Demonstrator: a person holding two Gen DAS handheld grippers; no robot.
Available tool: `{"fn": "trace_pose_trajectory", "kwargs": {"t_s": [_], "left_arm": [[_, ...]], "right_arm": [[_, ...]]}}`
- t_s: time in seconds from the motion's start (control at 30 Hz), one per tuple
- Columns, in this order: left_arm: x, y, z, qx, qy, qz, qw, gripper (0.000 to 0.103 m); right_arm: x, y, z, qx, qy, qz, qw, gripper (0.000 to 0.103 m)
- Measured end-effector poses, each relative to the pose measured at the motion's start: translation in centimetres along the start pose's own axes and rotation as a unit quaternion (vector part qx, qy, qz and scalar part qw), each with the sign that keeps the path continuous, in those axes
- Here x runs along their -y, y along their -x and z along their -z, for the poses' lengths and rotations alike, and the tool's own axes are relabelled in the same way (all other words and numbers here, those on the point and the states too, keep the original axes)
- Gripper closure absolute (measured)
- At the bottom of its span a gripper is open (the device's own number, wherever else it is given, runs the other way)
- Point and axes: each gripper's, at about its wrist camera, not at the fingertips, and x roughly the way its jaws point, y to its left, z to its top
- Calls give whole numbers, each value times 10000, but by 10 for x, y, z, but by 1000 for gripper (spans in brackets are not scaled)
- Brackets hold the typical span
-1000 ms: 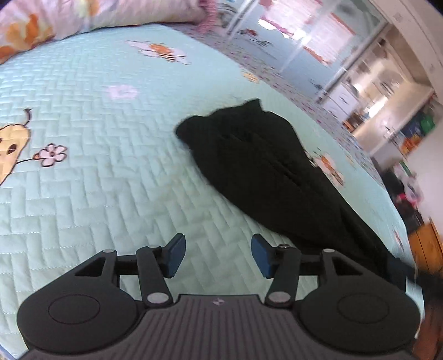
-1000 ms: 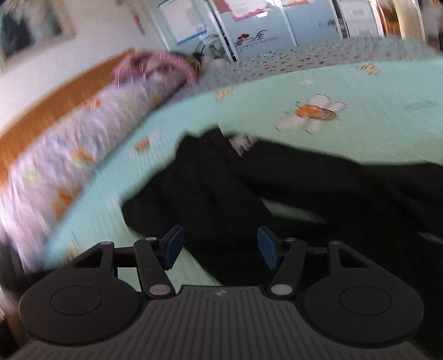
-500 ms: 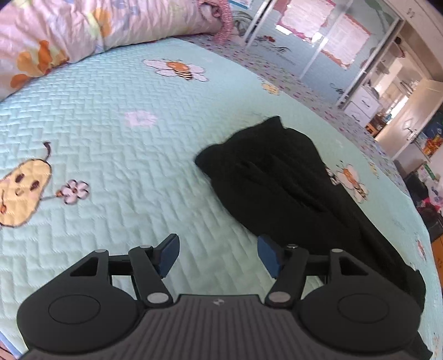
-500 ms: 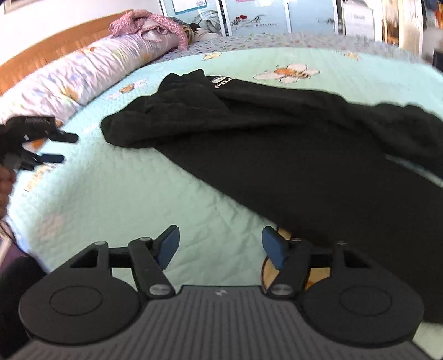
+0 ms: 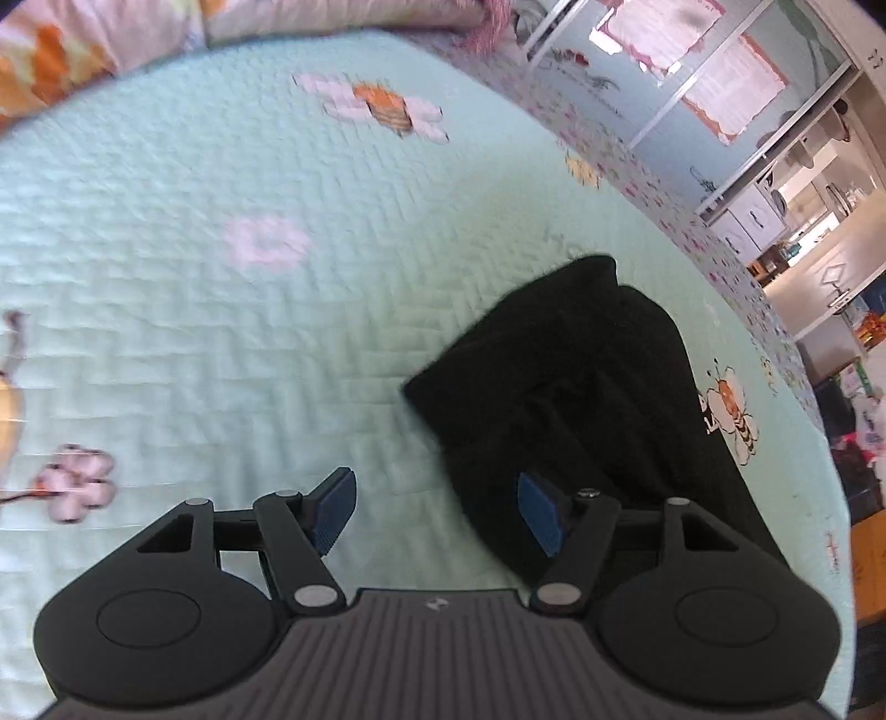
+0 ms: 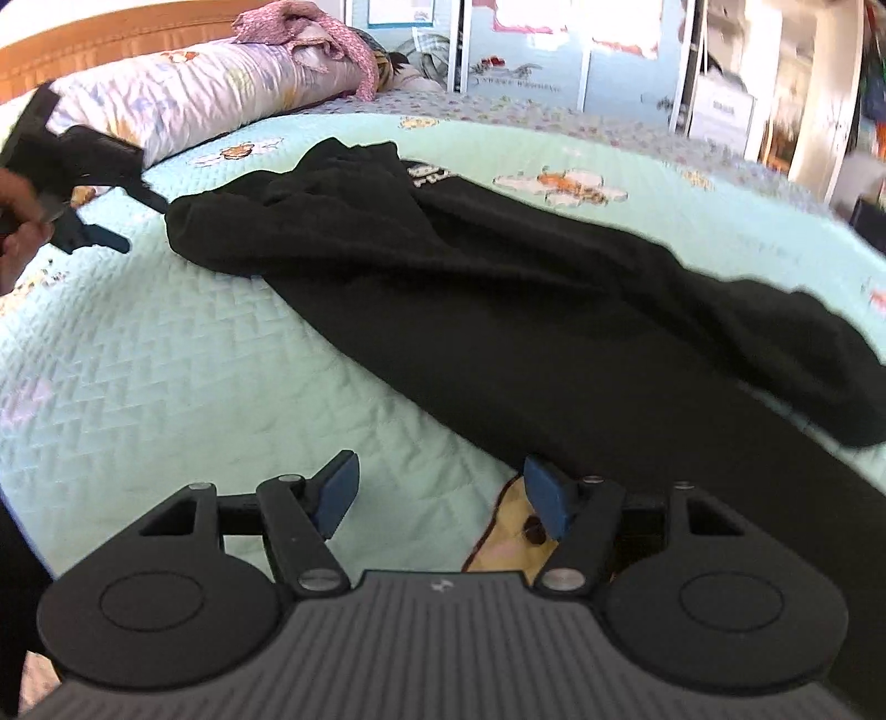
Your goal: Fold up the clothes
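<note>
A long black garment (image 6: 526, 310) lies stretched out and partly rumpled on the light green quilt (image 6: 166, 360), a white printed label showing near its far end. My right gripper (image 6: 437, 476) hovers open at the garment's near edge, its right pad by the black cloth and its left pad over bare quilt. In the left wrist view one end of the garment (image 5: 581, 387) lies just ahead. My left gripper (image 5: 434, 498) is open there, nothing pinched, with its right pad over the fabric. That left gripper (image 6: 83, 183) also shows far left, held by a hand (image 6: 11, 232).
A floral pillow (image 6: 194, 94) with a pink cloth (image 6: 310, 27) on it lies along the wooden headboard. Wardrobe doors (image 5: 692, 72) and a doorway stand beyond the bed's far side. The bed's edge falls away at the right (image 5: 864, 526).
The left gripper has slid toward the garment's end, which now sits close between its fingers; its jaws stand wider than a second ago. The right gripper swung down to the garment's edge, then held still.
</note>
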Motion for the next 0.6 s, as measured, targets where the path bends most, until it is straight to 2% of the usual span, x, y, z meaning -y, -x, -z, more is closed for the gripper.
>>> {"fn": "trace_pose_trajectory", "kwargs": {"t_s": [0.17,0.27,0.33,0.4,0.47,0.57,0.6], "left_arm": [[7,-17,1,22,38,17,10000,35],[6,-17,1,44,114,101,9999,35],[5,-16,1,41,138,143,9998,37],[7,-17,2,32,120,148,9998,40],[11,-18,3,-2,157,197,9997,47],[18,-22,5,-87,208,266,9994,51],[20,-23,6,-103,209,248,9994,51]], "right_arm": [[20,15,-15,417,136,97,9990,36],[53,21,-24,542,354,582,9962,35],[90,24,-27,410,186,612,9971,35],[128,24,-26,159,-146,466,9987,35],[165,19,-20,-90,-463,366,9982,35],[205,10,-12,-362,-836,391,9951,35],[213,3,-11,-463,-904,284,9944,35]]}}
